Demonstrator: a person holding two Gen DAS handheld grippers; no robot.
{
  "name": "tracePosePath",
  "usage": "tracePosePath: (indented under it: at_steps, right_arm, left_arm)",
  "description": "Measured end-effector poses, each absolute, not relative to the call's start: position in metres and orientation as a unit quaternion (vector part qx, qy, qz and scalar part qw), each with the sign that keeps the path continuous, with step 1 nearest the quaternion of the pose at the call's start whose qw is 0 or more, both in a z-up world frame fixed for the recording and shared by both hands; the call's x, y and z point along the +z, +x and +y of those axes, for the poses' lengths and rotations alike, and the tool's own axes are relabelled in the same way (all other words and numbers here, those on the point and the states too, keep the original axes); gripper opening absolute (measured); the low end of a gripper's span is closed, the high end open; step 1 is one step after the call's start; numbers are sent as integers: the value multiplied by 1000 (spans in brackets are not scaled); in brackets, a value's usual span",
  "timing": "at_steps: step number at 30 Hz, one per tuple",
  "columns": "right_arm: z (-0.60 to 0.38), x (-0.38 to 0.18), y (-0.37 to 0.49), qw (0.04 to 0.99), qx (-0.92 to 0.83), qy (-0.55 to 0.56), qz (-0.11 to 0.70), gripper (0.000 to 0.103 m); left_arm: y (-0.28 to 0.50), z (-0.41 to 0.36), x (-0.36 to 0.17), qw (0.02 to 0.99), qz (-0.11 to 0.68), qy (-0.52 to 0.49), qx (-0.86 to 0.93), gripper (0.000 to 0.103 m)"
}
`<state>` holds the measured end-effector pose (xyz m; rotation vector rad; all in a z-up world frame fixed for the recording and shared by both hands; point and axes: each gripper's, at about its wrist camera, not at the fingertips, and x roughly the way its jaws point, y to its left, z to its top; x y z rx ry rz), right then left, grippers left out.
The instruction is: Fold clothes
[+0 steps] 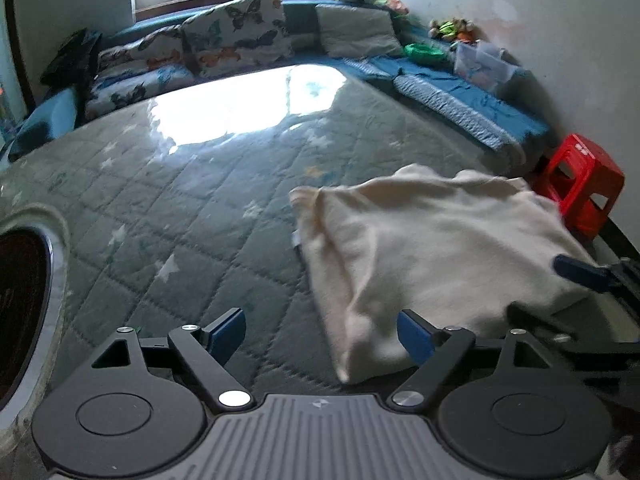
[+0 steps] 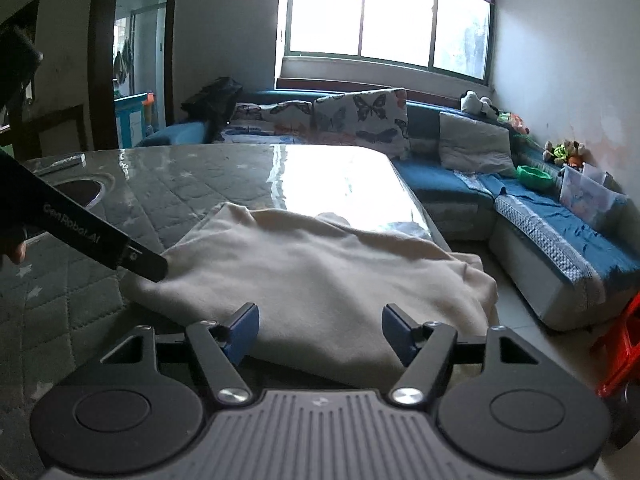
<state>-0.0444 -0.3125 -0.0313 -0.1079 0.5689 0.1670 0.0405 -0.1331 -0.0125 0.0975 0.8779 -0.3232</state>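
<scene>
A cream garment (image 1: 420, 248) lies folded flat on the glass-topped table (image 1: 192, 208), near its right edge. My left gripper (image 1: 320, 332) stands open at the garment's near left corner, with its right pad beside the cloth and nothing pinched. In the right wrist view the same garment (image 2: 320, 272) spreads ahead, and my right gripper (image 2: 320, 328) is open over its near edge, the cloth lying loose between the pads. A black finger of the left gripper (image 2: 120, 248) touches the garment's left corner. One blue-tipped finger of the right gripper (image 1: 584, 272) shows at the garment's right side.
A round dark inset (image 1: 20, 312) sits in the table at the left. A blue sofa (image 2: 560, 232) with butterfly cushions (image 2: 360, 120) wraps the far and right sides. A red stool (image 1: 580, 192) stands off the table's right edge. A clear box (image 2: 588, 196) rests on the sofa.
</scene>
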Motion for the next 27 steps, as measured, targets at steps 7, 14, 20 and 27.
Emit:
tracePosePath:
  at_steps: [7, 14, 20, 27]
  right_arm:
    - [-325, -31, -50, 957, 62, -46, 281, 70]
    - [-348, -34, -61, 953, 42, -31, 298, 76]
    - [-342, -32, -72, 956, 50, -20, 288, 87]
    - [-326, -28, -82, 959, 49, -25, 279, 103]
  left_arm:
    - [38, -147, -23, 887, 430, 59, -160, 88]
    - [36, -140, -21, 888, 429, 51, -157, 92]
    - [21, -128, -16, 892, 423, 41, -153, 100]
    - [3, -111, -13, 897, 414, 20, -151, 103]
